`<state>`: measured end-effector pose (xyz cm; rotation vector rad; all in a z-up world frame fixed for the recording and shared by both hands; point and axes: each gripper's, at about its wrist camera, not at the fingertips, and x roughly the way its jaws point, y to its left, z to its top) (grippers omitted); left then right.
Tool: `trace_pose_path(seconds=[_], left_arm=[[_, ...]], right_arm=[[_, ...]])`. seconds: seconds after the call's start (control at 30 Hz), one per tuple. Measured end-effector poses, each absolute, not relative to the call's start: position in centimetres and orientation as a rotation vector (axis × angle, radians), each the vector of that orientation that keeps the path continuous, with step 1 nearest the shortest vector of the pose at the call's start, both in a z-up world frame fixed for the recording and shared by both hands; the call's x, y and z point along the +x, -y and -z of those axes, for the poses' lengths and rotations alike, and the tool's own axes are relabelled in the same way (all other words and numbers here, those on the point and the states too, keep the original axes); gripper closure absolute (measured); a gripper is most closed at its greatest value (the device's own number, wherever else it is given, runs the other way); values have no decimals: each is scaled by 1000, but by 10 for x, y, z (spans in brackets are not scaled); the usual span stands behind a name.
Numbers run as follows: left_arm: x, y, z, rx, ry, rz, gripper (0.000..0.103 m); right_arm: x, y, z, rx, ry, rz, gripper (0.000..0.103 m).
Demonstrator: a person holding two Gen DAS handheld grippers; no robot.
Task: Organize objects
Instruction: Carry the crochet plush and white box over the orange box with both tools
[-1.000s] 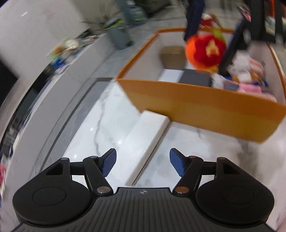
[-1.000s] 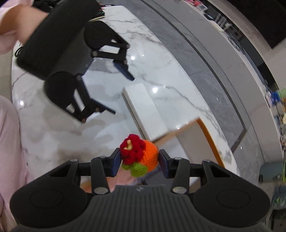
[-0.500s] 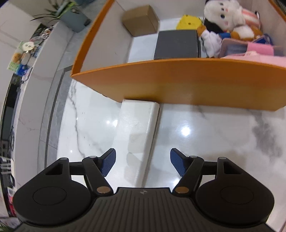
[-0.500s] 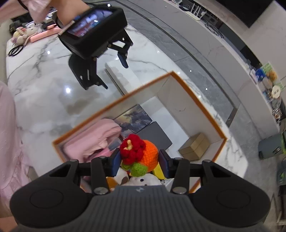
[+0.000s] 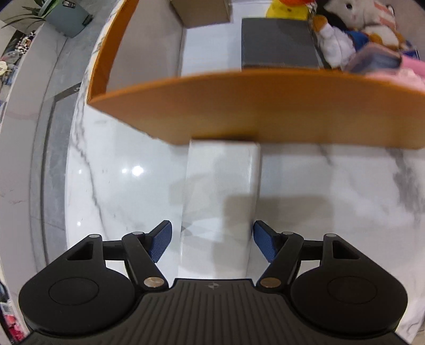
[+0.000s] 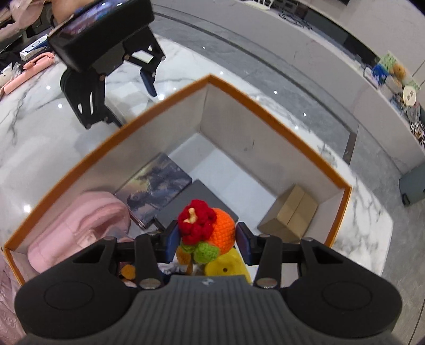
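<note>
My right gripper (image 6: 208,240) is shut on an orange crocheted toy (image 6: 209,232) with a red flower, held over the orange-rimmed box (image 6: 276,116). My left gripper (image 5: 211,242) is open, its blue pads either side of the near end of a long white box (image 5: 221,191) lying on the marble table against the orange box's wall (image 5: 265,116). The left gripper also shows in the right wrist view (image 6: 127,87), outside the box.
Inside the box are a cardboard carton (image 6: 288,213), a dark grey box (image 5: 277,43), a picture book (image 6: 156,185), a pink cloth (image 6: 79,225), a yellow toy (image 6: 228,265) and plush toys (image 5: 353,24). Pink items (image 6: 29,71) lie at the table's far left.
My right gripper has carried the crocheted toy from above the table to above the box interior. My left gripper has moved closer to straddle the white box.
</note>
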<state>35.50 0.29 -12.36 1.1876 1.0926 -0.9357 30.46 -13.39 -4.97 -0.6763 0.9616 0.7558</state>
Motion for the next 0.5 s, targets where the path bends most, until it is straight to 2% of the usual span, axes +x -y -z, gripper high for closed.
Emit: trace_pose_path(seconds=[0.27,0.33,0.5], left_arm=[[359,8,143,1215,-1134,978,22],[367,5,143,1139,-1180,928,29],[359,1,144,1082,-1181,813,31]], right_arm=[[307,133,57,-711,-977,-766,55],[308,135,56,-706,-979,-769,55],[314,142,55,-702,-998,-747,55]])
